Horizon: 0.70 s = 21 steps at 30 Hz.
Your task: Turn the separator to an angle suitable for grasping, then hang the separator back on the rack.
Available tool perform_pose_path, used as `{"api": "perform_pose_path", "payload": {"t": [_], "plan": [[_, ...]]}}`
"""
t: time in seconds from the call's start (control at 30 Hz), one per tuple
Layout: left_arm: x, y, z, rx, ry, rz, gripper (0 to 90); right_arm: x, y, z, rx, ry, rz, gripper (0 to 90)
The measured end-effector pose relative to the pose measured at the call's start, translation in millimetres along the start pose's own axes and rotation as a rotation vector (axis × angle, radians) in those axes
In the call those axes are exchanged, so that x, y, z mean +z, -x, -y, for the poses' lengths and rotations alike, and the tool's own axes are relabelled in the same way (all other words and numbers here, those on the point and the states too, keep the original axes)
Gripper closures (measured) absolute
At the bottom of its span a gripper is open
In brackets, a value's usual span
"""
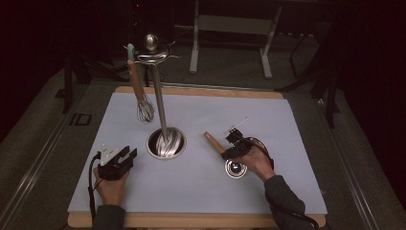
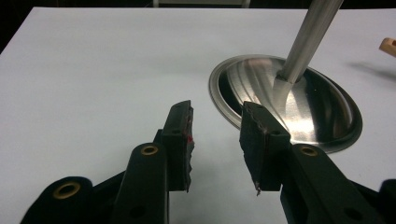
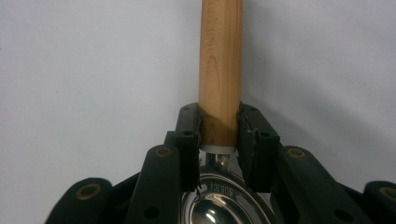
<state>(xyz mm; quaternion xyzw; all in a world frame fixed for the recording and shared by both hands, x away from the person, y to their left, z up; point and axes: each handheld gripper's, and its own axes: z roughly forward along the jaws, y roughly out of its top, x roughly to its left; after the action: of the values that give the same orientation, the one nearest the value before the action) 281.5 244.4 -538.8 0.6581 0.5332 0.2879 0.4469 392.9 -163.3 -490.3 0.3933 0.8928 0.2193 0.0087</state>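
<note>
A ladle lies on the white mat, its wooden handle pointing up-left and its steel bowl toward the person. My right gripper is shut on the handle just above the bowl. In the right gripper view both pads press the wooden handle at my right gripper, with the shiny bowl below. My left gripper rests open on the mat, left of the utensil stand's round steel base. Nothing sits between its jaws at my left gripper, beside the base.
The stand's steel pole rises from the base to hooks at the top, where a whisk with a wooden handle hangs. The white mat covers a wooden table. The end of the ladle's handle shows far right.
</note>
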Motion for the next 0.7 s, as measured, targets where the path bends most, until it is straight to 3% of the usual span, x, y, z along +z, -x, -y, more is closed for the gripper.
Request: {"api": "perform_pose_path", "payload": {"t": [0.7], "plan": [[0.1, 0.1, 0.0, 0.001, -0.001, -0.003, 64.6, -11.6, -4.8, -4.1, -0.01, 0.06, -0.011, 71.0]]}}
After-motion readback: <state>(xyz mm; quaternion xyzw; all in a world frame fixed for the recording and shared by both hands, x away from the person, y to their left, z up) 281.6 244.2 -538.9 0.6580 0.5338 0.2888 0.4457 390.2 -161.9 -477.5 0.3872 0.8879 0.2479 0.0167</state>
